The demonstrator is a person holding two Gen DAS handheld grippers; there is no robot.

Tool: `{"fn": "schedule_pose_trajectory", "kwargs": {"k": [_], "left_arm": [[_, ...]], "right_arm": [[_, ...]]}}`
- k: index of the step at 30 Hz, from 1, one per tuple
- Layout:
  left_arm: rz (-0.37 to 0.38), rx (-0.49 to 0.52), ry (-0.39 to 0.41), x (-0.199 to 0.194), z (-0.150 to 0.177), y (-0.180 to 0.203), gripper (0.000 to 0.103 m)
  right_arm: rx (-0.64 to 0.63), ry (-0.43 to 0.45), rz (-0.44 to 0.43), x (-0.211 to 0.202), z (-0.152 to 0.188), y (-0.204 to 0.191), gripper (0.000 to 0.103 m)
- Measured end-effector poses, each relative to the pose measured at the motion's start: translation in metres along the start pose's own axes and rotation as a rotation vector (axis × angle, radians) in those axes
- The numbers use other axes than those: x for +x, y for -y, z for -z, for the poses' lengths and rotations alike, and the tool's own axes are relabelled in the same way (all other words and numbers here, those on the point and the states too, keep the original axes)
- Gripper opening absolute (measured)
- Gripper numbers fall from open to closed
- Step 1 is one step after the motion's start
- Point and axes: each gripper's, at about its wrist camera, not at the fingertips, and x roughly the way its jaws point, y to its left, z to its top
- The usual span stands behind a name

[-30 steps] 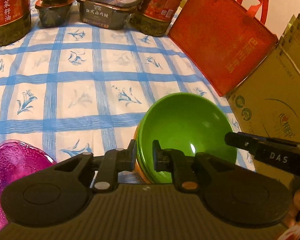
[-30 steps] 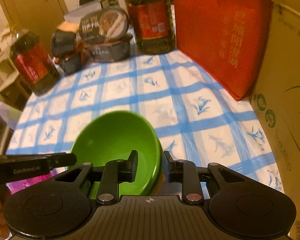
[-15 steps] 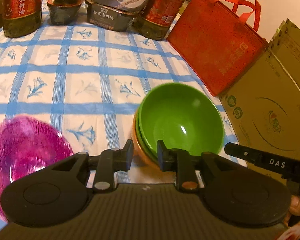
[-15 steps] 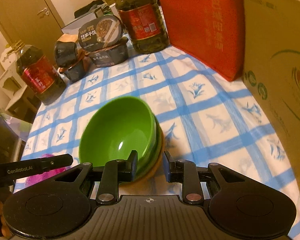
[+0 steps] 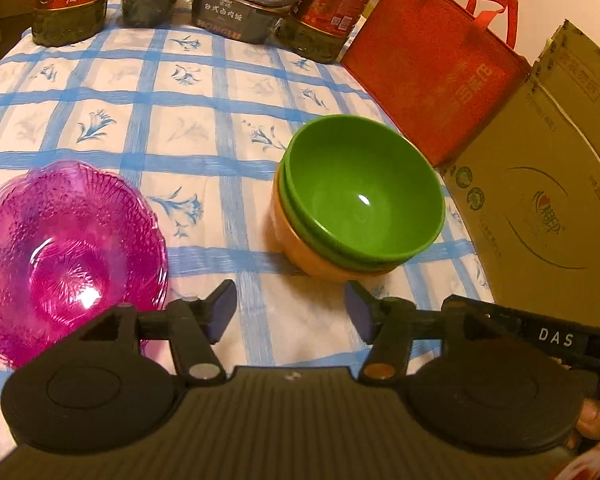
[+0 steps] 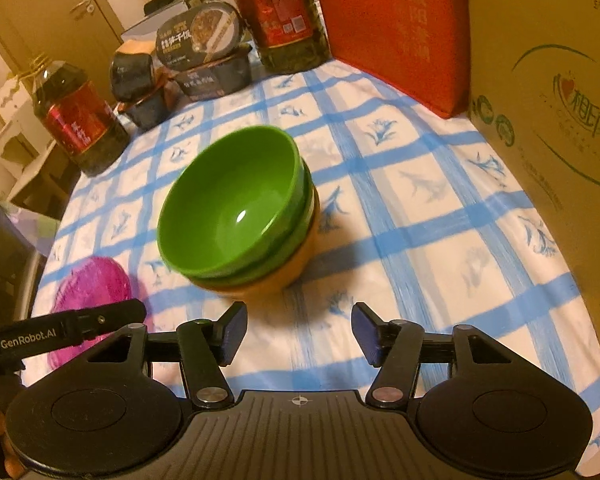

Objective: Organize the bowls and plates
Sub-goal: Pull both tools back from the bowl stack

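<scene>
A stack of bowls stands on the blue-checked tablecloth: two green bowls point(image 5: 364, 196) point(image 6: 236, 204) nested in an orange bowl point(image 5: 304, 248) point(image 6: 276, 280). A pink glass bowl point(image 5: 64, 256) point(image 6: 92, 292) sits to the stack's left. My left gripper point(image 5: 290, 312) hangs short of the stack, jaws opening, nothing between them. My right gripper point(image 6: 298, 330) is likewise back from the stack, jaws opening and empty. Each gripper's side shows at the edge of the other's view.
At the table's far edge stand two oil bottles point(image 5: 72, 0) point(image 6: 280, 12) and several packaged food tubs point(image 5: 236, 4) point(image 6: 204, 52). A red tote bag point(image 5: 432, 68) point(image 6: 392, 28) and a cardboard box point(image 5: 548, 208) point(image 6: 548, 92) line the right side.
Both grippers drew back from the bowl stack and let go of its rim, their jaws spreading apart. The stack now stands free; more of the pink bowl has come into view.
</scene>
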Motion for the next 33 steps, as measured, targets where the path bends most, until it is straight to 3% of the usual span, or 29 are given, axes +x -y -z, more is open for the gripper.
{"fn": "schedule_pose_trajectory", "kwargs": {"k": [10, 15, 22, 33], "left_arm": [[-0.052, 0.011, 0.041, -0.012, 0.012, 0.004, 0.082], [-0.066, 0.008, 0.05, -0.016, 0.022, 0.005, 0.088], [-0.096, 0.033, 0.063, -0.016, 0.034, 0.008, 0.088], [-0.176, -0.013, 0.086, -0.021, 0.046, 0.011, 0.088]], "right_arm": [[0.009, 0.005, 0.017, -0.006, 0.013, 0.006, 0.059], [0.006, 0.014, 0.018, -0.009, 0.018, 0.007, 0.071], [-0.006, 0.067, 0.024, -0.014, 0.023, 0.008, 0.075], [0.002, 0.044, 0.001, -0.013, 0.024, 0.007, 0.075]]}}
